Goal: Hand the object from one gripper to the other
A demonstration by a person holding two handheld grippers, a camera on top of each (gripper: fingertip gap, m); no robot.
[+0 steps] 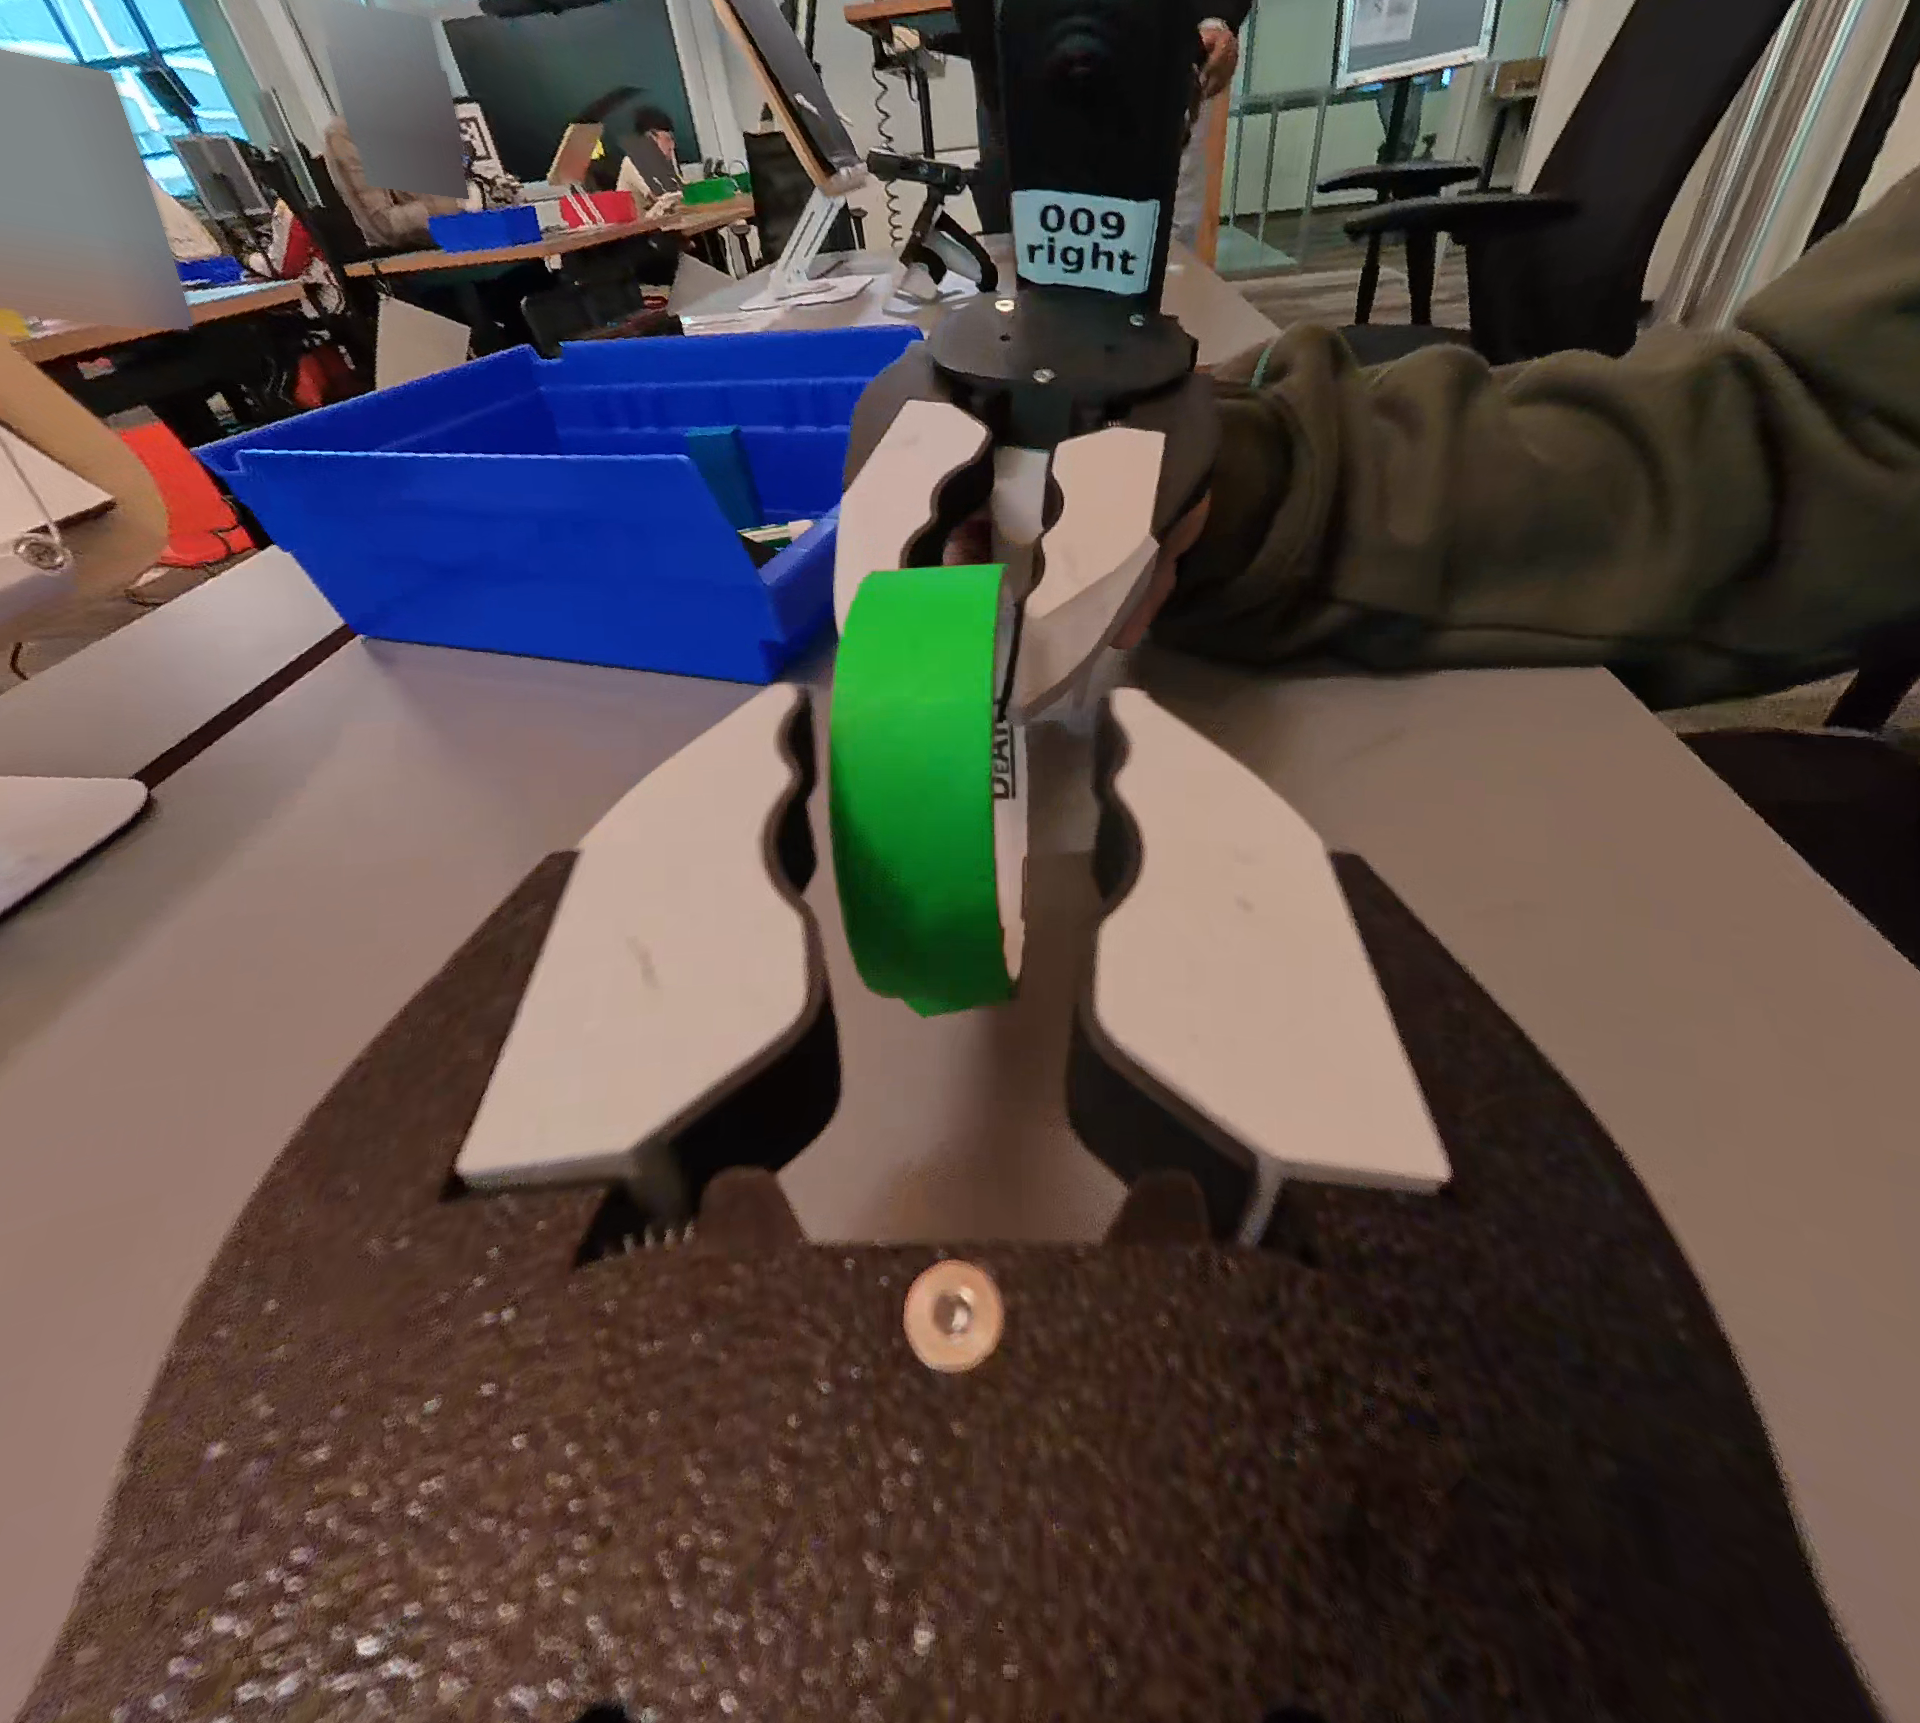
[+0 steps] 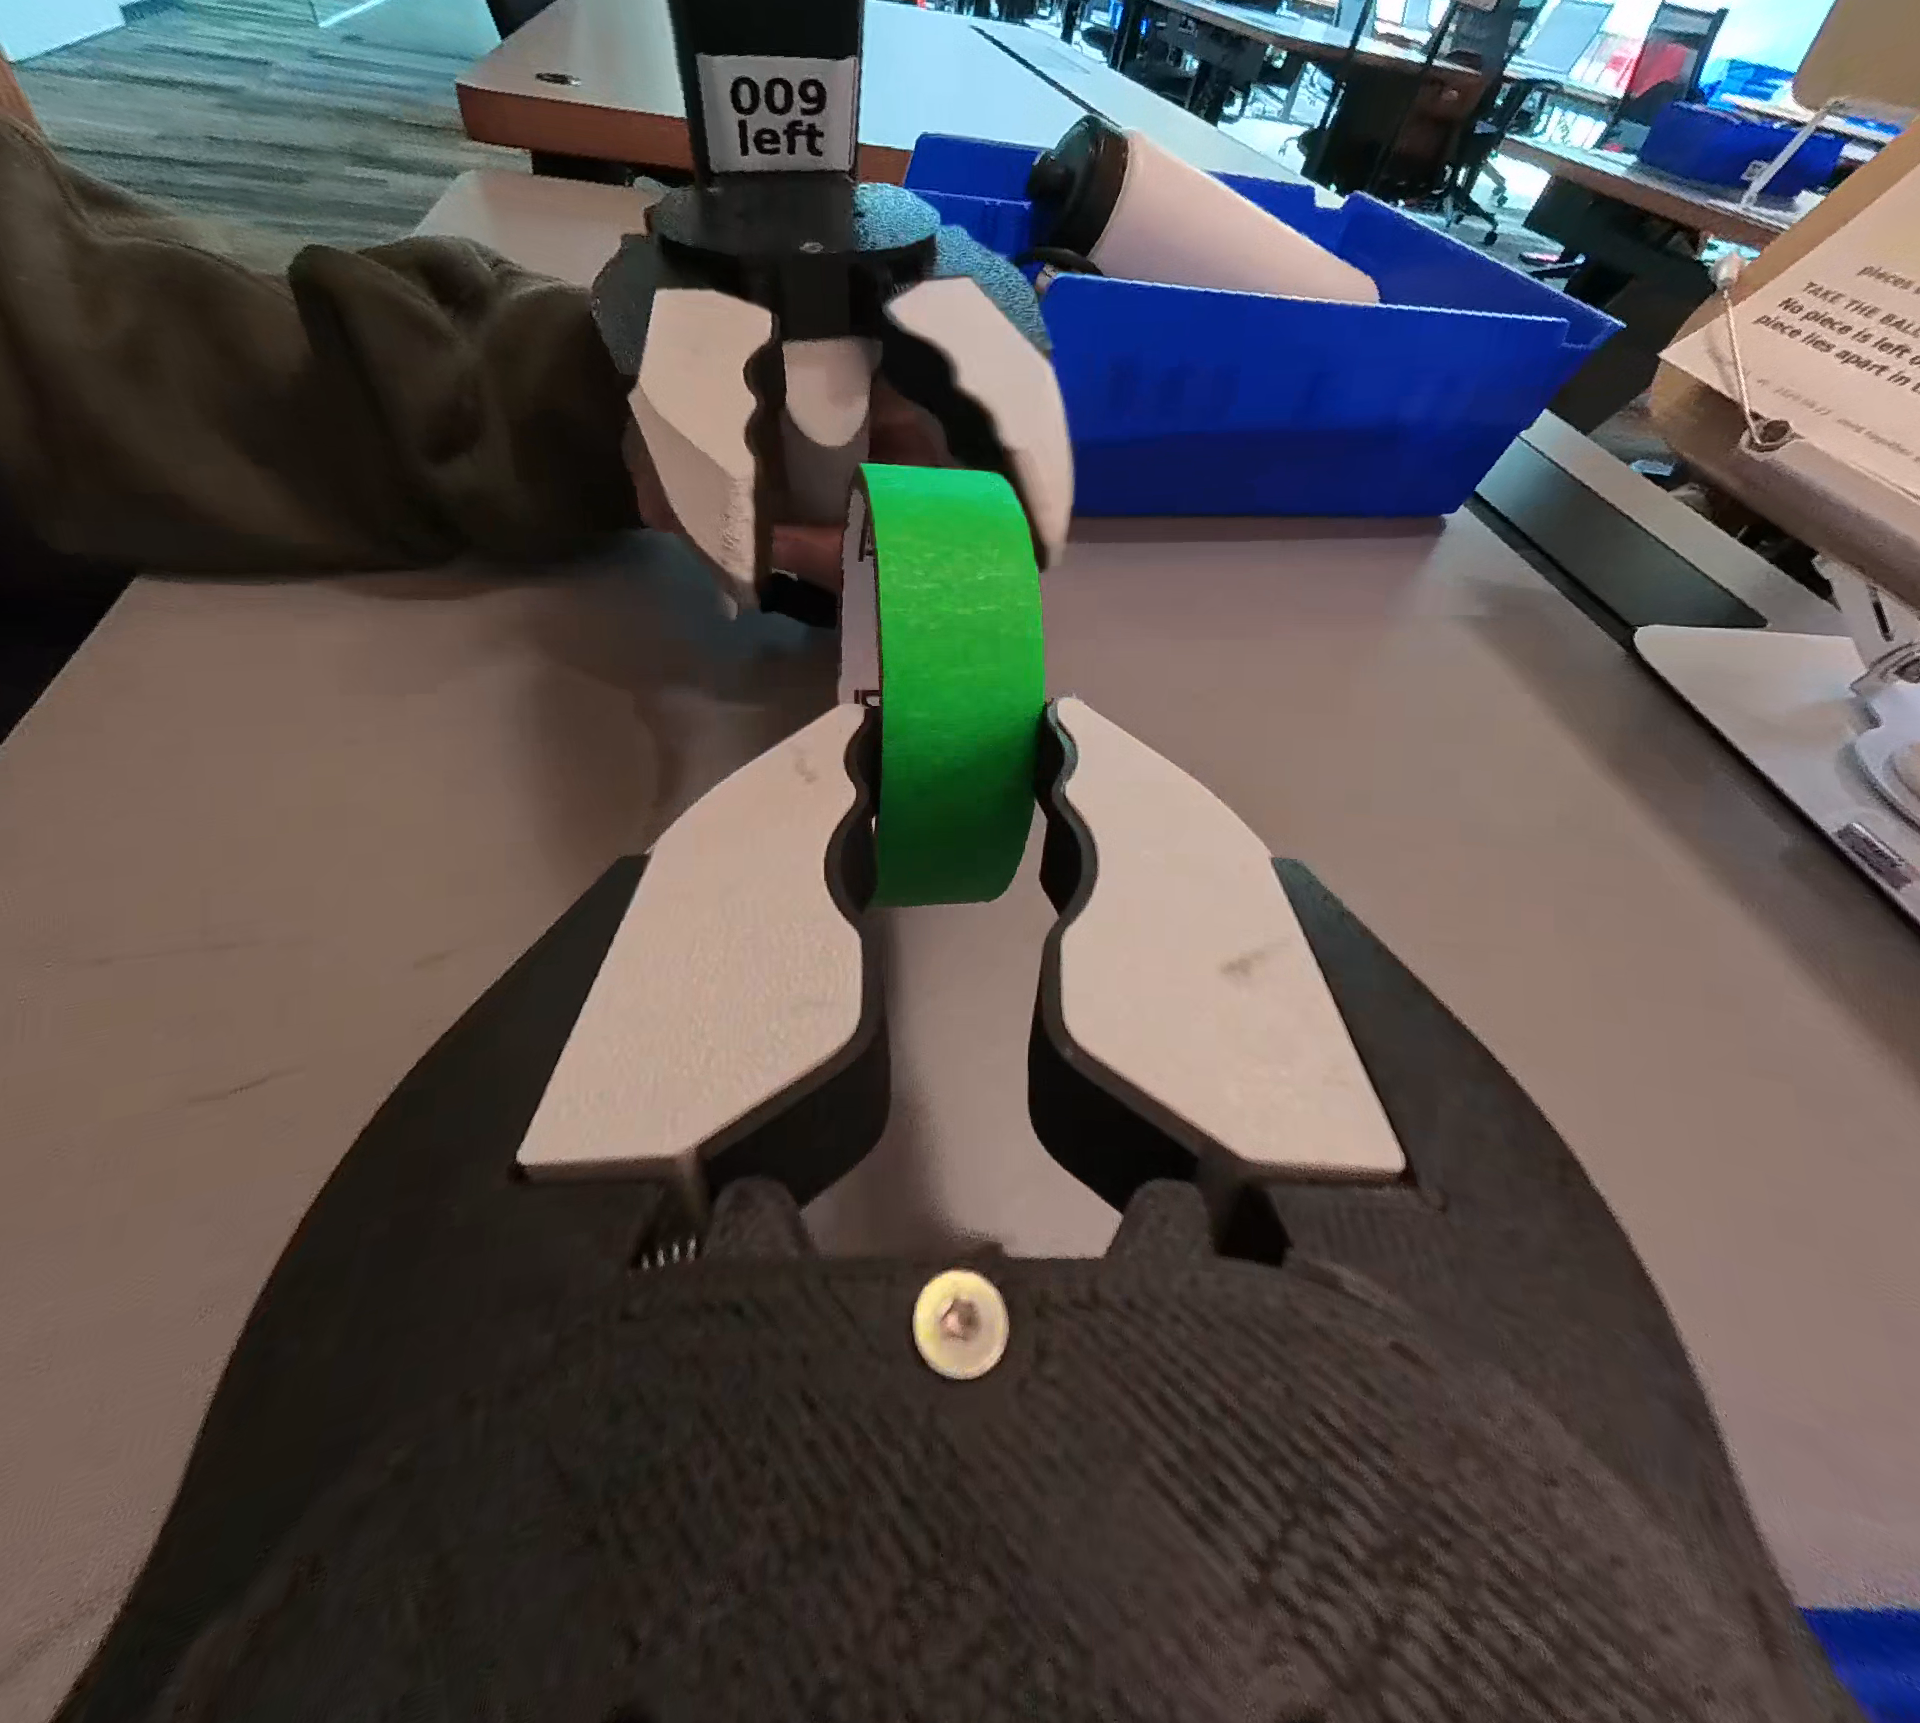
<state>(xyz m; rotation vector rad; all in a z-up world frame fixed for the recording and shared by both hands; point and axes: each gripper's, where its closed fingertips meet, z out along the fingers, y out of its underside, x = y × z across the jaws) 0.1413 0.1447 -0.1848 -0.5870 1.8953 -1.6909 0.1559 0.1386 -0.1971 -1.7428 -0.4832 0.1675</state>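
A roll of green tape [image 1: 914, 800] stands on edge in the air above the grey table [image 1: 416, 842]. In the left wrist view my left gripper [image 1: 956, 707] is open, its fingers either side of the roll with a gap on each side. The right gripper [image 1: 1003, 613] faces it and grips the roll's far edge. In the right wrist view my right gripper [image 2: 954, 717] is shut on the tape [image 2: 956, 686], both fingertips against its sides. The left gripper [image 2: 862, 551] stands open around the roll's far part.
A blue bin [image 1: 520, 530] sits on the table just behind the grippers; it holds a white cylinder with a dark cap [image 2: 1195, 219]. A stand with a printed sheet [image 2: 1818, 343] is at the right. Olive sleeves [image 1: 1507, 510] reach in from the sides. My left and right fingertips are right by each other.
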